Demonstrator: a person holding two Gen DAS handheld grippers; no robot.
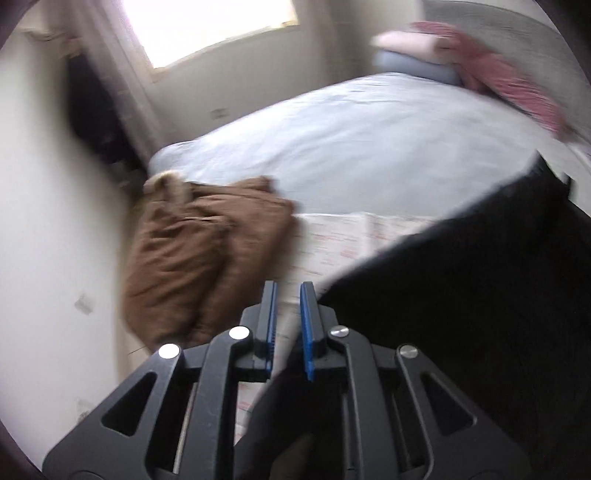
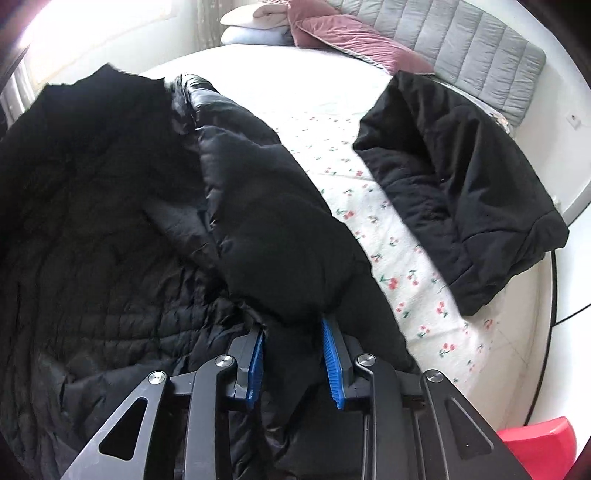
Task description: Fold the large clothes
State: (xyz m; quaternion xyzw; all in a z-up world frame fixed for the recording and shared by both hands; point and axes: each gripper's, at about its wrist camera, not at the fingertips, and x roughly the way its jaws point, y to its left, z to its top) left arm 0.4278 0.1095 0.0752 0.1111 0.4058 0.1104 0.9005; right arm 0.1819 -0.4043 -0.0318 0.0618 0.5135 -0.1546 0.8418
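A large black quilted jacket [image 2: 103, 229] lies spread on the bed, lining up. My right gripper [image 2: 293, 332] is shut on its puffy black sleeve [image 2: 273, 221], which lies folded over the jacket body. In the left wrist view the same jacket [image 1: 480, 280] fills the lower right. My left gripper [image 1: 288, 295] hovers over the bed edge next to the jacket's hem, its blue pads a narrow gap apart with nothing between them. That view is motion-blurred.
A folded black garment [image 2: 458, 192] lies on the floral sheet [image 2: 388, 236] at the right. A crumpled brown coat [image 1: 199, 254] lies at the bed's left edge. Pink pillows [image 2: 354, 37], folded bedding [image 2: 255, 22] and a grey headboard [image 2: 472, 48] are at the far end. A red object [image 2: 539, 446] is at bottom right.
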